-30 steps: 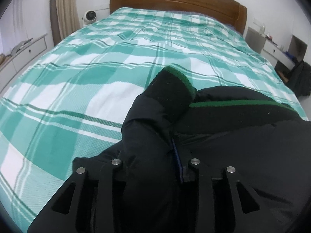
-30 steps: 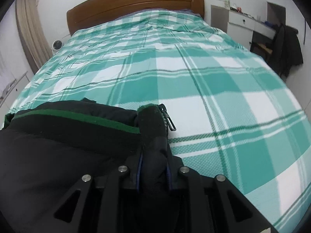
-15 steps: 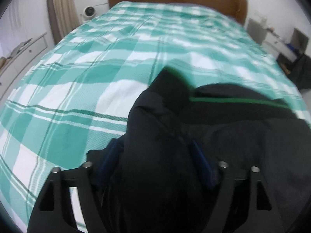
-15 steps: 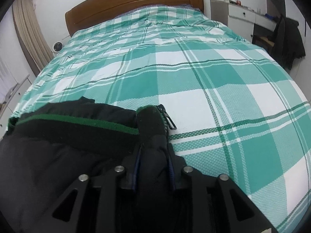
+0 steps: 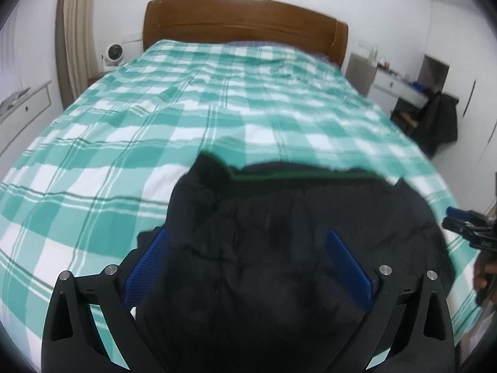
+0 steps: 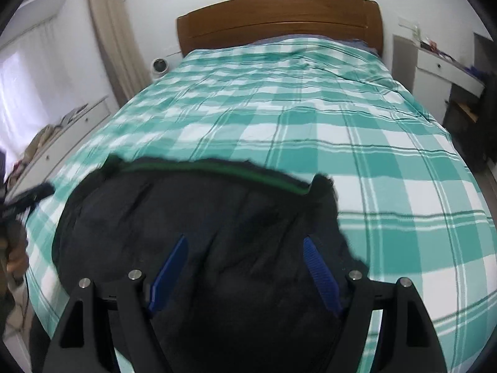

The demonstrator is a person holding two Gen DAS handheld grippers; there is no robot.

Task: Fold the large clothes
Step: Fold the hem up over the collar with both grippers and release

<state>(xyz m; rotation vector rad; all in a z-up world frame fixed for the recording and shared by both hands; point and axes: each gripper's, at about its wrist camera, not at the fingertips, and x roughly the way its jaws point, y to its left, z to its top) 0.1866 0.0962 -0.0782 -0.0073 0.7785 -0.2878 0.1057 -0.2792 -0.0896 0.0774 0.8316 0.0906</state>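
Observation:
A black padded jacket [image 5: 279, 233] with a green trim line [image 5: 295, 175] lies folded on the near end of the bed. It also shows in the right wrist view [image 6: 217, 233]. My left gripper [image 5: 248, 242] is open, its blue pads wide apart over the jacket's left part. My right gripper [image 6: 245, 248] is open too, its blue pads spread over the jacket's right part. Neither holds fabric. The right gripper shows at the edge of the left wrist view [image 5: 466, 223].
The bed [image 5: 155, 130] has a green and white plaid cover and a wooden headboard [image 5: 245, 15]. A white desk with a dark coat on a chair [image 5: 441, 121] stands at the right. A low white cabinet [image 6: 62, 130] runs along the left.
Both grippers have opened and let go of the jacket's collar ends, then pulled back and up. The jacket now lies flat on the bed.

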